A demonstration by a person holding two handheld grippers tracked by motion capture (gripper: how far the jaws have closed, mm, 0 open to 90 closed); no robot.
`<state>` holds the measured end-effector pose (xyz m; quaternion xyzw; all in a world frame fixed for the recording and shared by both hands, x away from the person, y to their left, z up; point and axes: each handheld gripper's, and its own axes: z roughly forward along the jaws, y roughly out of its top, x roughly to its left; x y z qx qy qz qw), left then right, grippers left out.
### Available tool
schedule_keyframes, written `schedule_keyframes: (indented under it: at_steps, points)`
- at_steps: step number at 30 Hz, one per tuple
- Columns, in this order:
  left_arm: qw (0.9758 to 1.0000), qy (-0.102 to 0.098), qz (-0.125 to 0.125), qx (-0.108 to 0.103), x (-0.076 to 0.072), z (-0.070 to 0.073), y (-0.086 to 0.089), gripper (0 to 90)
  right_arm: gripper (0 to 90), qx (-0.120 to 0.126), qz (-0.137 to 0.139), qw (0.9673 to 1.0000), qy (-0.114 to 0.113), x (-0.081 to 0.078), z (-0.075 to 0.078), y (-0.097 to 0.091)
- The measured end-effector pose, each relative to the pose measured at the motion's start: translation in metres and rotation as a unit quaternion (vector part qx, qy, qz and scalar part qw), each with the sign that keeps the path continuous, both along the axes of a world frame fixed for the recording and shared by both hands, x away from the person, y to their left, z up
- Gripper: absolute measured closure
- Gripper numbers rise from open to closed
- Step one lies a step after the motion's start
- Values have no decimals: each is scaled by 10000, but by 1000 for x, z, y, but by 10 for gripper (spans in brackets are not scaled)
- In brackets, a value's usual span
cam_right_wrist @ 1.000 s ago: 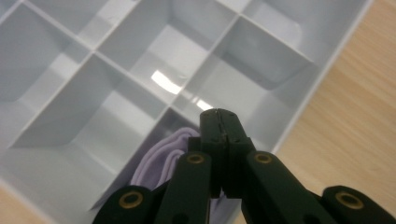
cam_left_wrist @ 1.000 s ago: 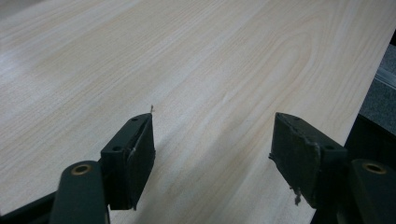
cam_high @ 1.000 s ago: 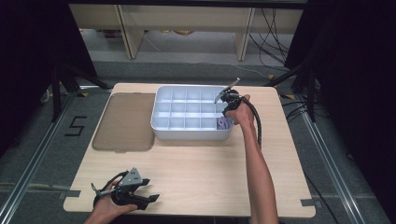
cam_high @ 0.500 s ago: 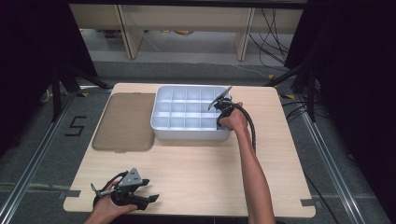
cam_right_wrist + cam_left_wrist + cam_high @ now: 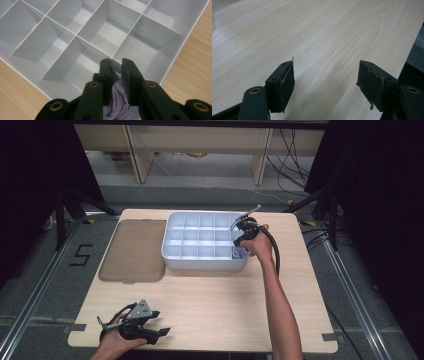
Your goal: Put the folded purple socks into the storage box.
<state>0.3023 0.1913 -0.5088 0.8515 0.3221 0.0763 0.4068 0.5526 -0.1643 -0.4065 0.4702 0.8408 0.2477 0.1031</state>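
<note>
A: High view, taking the white divided tray (image 5: 200, 262) as the landmark. Far to its left and toward the near table edge, the left gripper (image 5: 159, 333) lies low over the bare wooden table (image 5: 225, 305), held in the person's left hand (image 5: 114, 341). Just left of the tray, a flat brown mat (image 5: 134, 250) lies close beside its wall.

B: And the jaws there?

A: In the left gripper view they stand wide apart with only wood grain between them.

B: Right of that?

A: At the tray's near right corner, the right gripper (image 5: 238, 240) points down into the corner compartment, where a pale lilac cloth (image 5: 240, 253) lies.

B: Is the cloth gripped?

A: In the right gripper view the jaws stand narrow, with a slim gap; they have just been opening. The lilac cloth (image 5: 117, 100) sits between and below them. I cannot tell whether the pads (image 5: 125, 82) still press on it.
</note>
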Motion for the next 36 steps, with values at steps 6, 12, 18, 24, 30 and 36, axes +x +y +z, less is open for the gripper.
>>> schedule_keyframes:
  at_steps: [6,12,18,24,30,36]
  points:
    - [9999,-44,98,51,2,1,3,280,655,81,-132,9996,-224,-8,10,0]
    - [9999,-70,122,55,4,1,5,272,547,400,-80,9981,-460,-18,21,-5]
    - [9997,-117,165,130,5,2,6,240,491,630,11,9962,-593,-31,24,-3]
    - [9997,-124,155,142,5,2,7,239,463,744,37,9954,-606,-40,21,3]
    - [9995,-143,226,153,6,3,8,224,432,785,23,9949,-627,-46,21,7]
    - [9996,-102,250,104,5,4,8,216,405,866,50,9943,-618,-52,15,9]
